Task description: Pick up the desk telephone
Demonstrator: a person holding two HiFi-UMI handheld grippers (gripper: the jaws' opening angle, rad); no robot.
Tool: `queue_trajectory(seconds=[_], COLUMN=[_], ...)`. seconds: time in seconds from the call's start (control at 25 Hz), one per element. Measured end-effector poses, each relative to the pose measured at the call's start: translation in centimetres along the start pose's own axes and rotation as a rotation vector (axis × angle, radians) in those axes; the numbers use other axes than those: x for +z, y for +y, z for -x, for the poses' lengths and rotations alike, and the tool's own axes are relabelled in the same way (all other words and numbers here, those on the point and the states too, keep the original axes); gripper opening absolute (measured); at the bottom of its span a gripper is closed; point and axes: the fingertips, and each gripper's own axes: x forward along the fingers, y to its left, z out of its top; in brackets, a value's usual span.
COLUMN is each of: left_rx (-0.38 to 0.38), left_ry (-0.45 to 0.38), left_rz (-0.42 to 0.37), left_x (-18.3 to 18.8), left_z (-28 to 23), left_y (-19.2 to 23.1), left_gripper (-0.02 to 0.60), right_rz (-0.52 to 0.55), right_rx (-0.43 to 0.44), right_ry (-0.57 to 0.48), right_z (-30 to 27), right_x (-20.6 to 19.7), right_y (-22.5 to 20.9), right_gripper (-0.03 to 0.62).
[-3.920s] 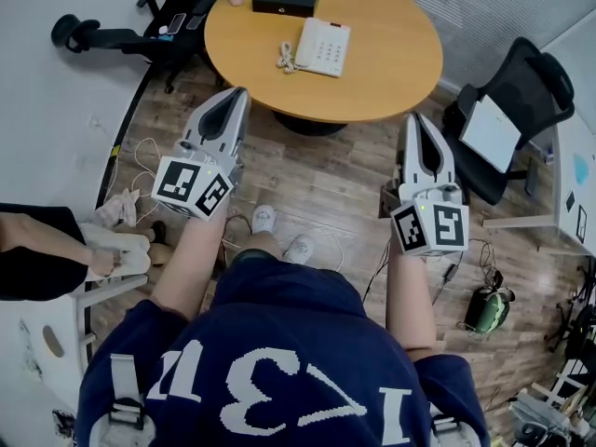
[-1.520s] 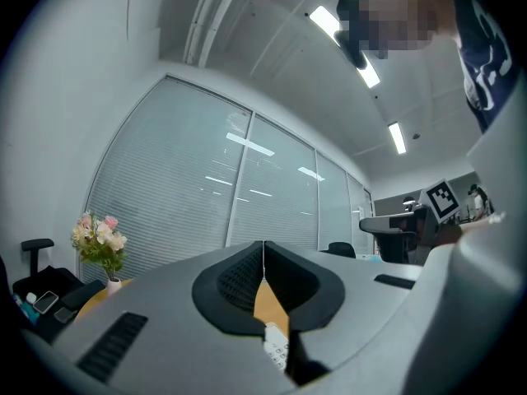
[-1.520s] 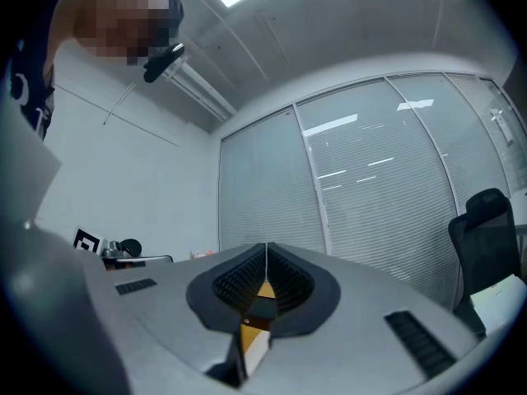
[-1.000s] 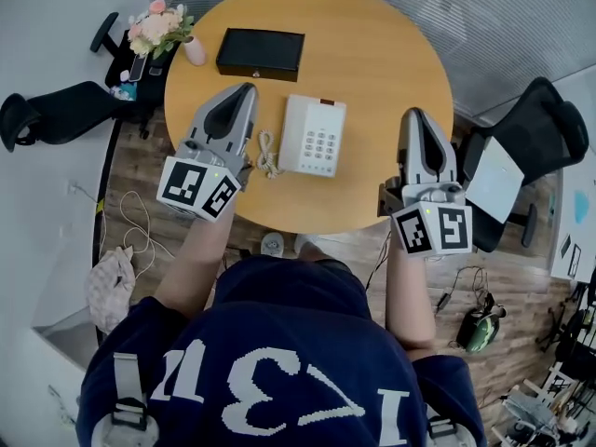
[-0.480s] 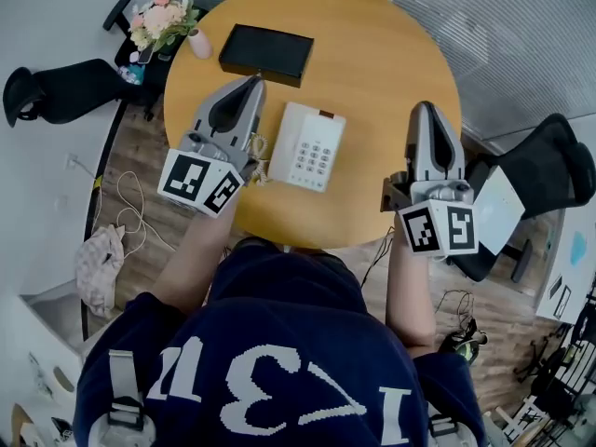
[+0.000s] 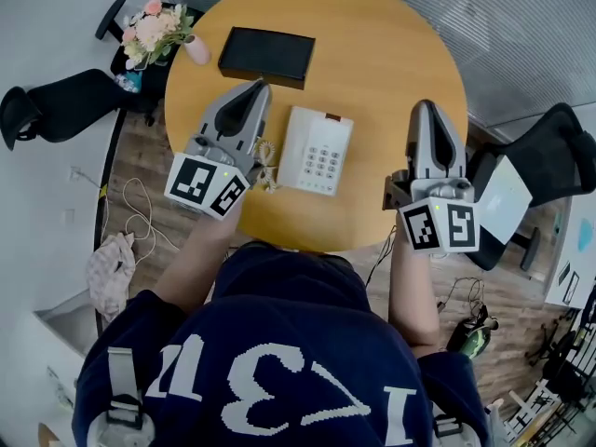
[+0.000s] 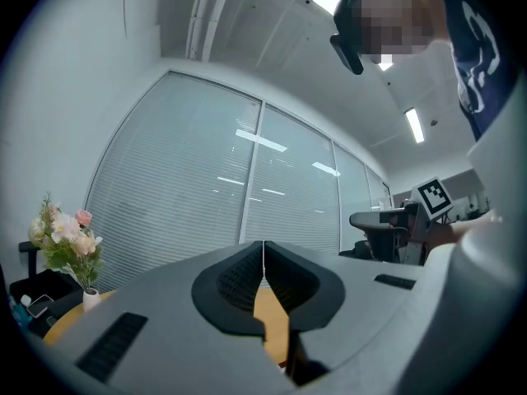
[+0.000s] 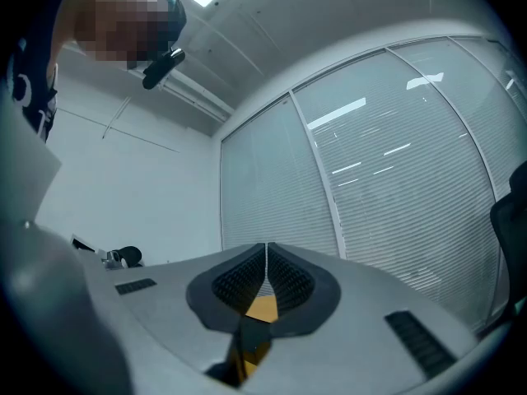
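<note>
A white desk telephone (image 6: pixel 317 150) with a keypad lies on the round wooden table (image 6: pixel 391 54), its coiled cord (image 6: pixel 267 166) trailing at its left side. My left gripper (image 6: pixel 261 86) hovers just left of the phone, shut and empty, its tip near a black box. My right gripper (image 6: pixel 425 110) hangs over the table's right edge, well right of the phone, also shut and empty. In the left gripper view the jaws (image 7: pixel 263 257) meet with only table wood behind them; the right gripper view shows its jaws (image 8: pixel 266 262) pressed together the same way.
A flat black box (image 6: pixel 266 56) lies behind the phone. A small pink vase of flowers (image 6: pixel 154 28) stands at the table's left rim. Black office chairs (image 6: pixel 56 101) (image 6: pixel 549 170) stand left and right of the table, cables and a cloth on the floor.
Both grippers have come from the floor area to over the table. Over the last second they edged a little farther along the phone's two sides.
</note>
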Motion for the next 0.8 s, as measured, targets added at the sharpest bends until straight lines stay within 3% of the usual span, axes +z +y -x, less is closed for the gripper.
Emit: queue_trajectory(seconds=[0.36,0.64,0.72,0.8], left_rx=[-0.057,-0.096,-0.096,-0.091], left_ry=[0.071,0.232,0.275,0.318], left_rz=[0.073,0.125,0.147,0.175], left_x=[-4.8,-12.2,-14.3,-16.6], left_z=[-1.5,-1.1,-0.9,-0.7], left_y=[1.5,0.9,1.1,1.5], left_gripper=[0.018,0.018,0.019,0.025], right_rz=[-0.020,-0.107,-0.135,-0.164], right_rx=[-0.025,-0.017,-0.022,-0.026], right_ry=[0.141,0.349,0.404,0.459], right_z=[-1.7,-1.2,-0.9,-0.6], right_x=[-6.1,-14.9,-17.8,-20.6], right_y=[-0.6,-1.2,-1.6,-1.9], right_gripper=[0.031,0.032,0.051,0.110])
